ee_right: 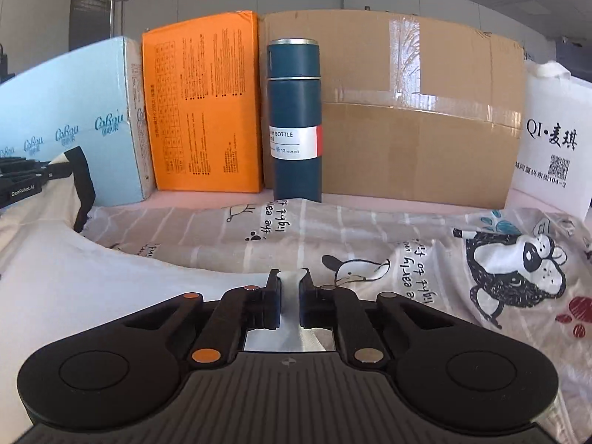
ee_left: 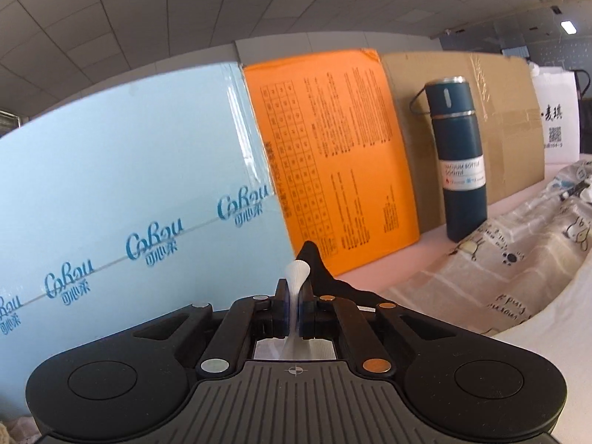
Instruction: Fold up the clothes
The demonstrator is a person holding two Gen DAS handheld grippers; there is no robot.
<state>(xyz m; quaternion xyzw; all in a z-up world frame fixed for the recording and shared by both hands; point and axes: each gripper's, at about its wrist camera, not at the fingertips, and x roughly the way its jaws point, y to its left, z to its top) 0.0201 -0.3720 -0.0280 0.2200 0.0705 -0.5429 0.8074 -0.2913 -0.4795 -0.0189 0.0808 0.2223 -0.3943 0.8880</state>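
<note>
A pink surface (ee_right: 207, 199) carries a printed sheet (ee_right: 370, 236), and the dark flask (ee_right: 294, 118) stands upright at its far edge. Left of the flask lean an orange box (ee_right: 203, 103) and a pale blue box (ee_right: 63, 111); behind and right of it, a cardboard box (ee_right: 418, 111) and a white bag (ee_right: 551, 137). Ceiling tiles (ee_left: 185, 18) run overhead. The white shirt (ee_right: 74, 288) lies nearer than the flask, its edge pinched by both closed grippers: left (ee_left: 295, 292), right (ee_right: 290, 288).
</note>
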